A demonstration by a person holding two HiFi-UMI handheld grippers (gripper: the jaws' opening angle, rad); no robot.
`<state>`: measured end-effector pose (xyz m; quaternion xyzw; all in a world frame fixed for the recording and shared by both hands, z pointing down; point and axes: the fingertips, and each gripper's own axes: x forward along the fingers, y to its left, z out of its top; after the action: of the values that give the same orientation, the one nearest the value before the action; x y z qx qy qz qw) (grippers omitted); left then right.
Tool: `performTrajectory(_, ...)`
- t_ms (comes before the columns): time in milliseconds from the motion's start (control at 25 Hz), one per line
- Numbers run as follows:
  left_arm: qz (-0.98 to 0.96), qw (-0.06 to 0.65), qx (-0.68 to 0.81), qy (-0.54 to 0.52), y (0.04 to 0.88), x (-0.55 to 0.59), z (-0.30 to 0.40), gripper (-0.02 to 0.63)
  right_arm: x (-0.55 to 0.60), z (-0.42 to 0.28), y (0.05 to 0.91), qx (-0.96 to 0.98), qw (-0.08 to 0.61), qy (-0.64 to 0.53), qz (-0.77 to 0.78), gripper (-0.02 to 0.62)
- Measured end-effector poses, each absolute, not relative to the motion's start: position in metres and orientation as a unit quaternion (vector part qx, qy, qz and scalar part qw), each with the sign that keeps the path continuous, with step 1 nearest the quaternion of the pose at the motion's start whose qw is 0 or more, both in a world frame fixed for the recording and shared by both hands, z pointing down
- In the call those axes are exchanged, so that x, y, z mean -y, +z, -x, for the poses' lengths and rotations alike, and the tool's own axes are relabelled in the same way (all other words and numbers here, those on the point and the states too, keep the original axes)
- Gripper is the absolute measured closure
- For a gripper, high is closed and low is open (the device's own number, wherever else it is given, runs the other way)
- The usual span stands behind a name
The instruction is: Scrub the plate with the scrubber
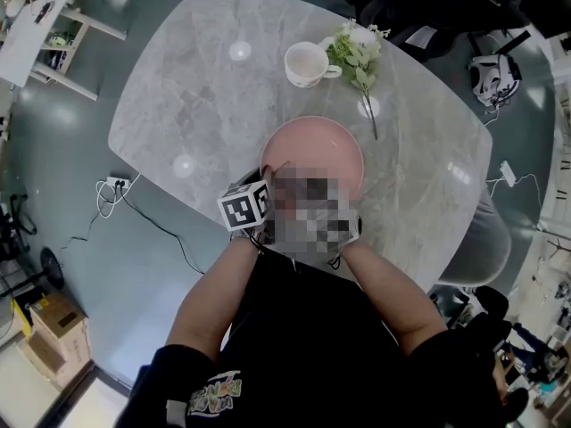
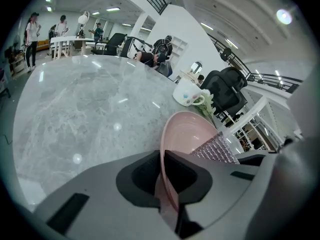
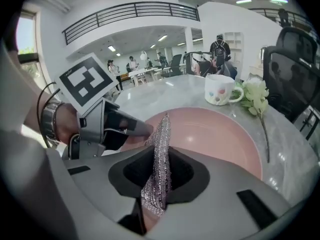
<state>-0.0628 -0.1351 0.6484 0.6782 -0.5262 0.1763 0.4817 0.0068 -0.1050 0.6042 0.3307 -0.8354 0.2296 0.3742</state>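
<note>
A pink plate (image 1: 312, 145) lies on the marble table (image 1: 196, 105) close to me. My left gripper (image 2: 162, 158) is shut on the plate's near rim, which stands edge-on between its jaws. The plate (image 2: 187, 131) opens out beyond them. My right gripper (image 3: 160, 156) is shut on a silver mesh scrubber (image 3: 161, 149) that stands upright over the near part of the plate (image 3: 220, 134). The left gripper (image 3: 127, 128) with its marker cube (image 3: 86, 83) sits at the plate's left edge. The scrubber (image 2: 216, 147) shows to the right of the left jaws. In the head view a mosaic patch hides both grippers' jaws.
A white cup (image 1: 308, 63) stands beyond the plate, with a sprig of white flowers (image 1: 355, 50) beside it to the right. The table's near edge runs just under my arms. Chairs and cables stand on the floor around the table.
</note>
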Motion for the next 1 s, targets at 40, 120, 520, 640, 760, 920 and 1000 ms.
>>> performTrajectory(40,-0.678,0.482,0.526,0.176,0.648,0.135,0.062,0.565,0.105,-0.007,0.606,0.836,0.387,0.214,-0.326,0.518)
performTrajectory(120,-0.679,0.482,0.525,0.177,0.649,0.135,0.062,0.565,0.105,-0.009,0.608,0.835,0.408,0.183,-0.319,0.518)
performTrajectory(520,-0.682,0.480,0.522,0.179,0.648,0.135,0.062,0.565,0.116,-0.048,0.619,0.812,0.473,0.110,-0.324,0.515)
performTrajectory(640,-0.683,0.479,0.521,0.179,0.647,0.136,0.062,0.565,0.125,-0.062,0.620,0.803,0.484,0.098,-0.334,0.515)
performTrajectory(760,-0.682,0.480,0.522,0.178,0.648,0.135,0.062,0.565,0.134,-0.078,0.620,0.792,0.497,0.082,-0.346,0.515)
performTrajectory(920,-0.679,0.481,0.524,0.182,0.649,0.135,0.064,0.565,0.146,-0.094,0.619,0.778,0.514,0.057,-0.357,0.517)
performTrajectory(1000,-0.679,0.482,0.523,0.182,0.649,0.134,0.063,0.565,0.151,-0.100,0.619,0.771,0.523,0.042,-0.360,0.517)
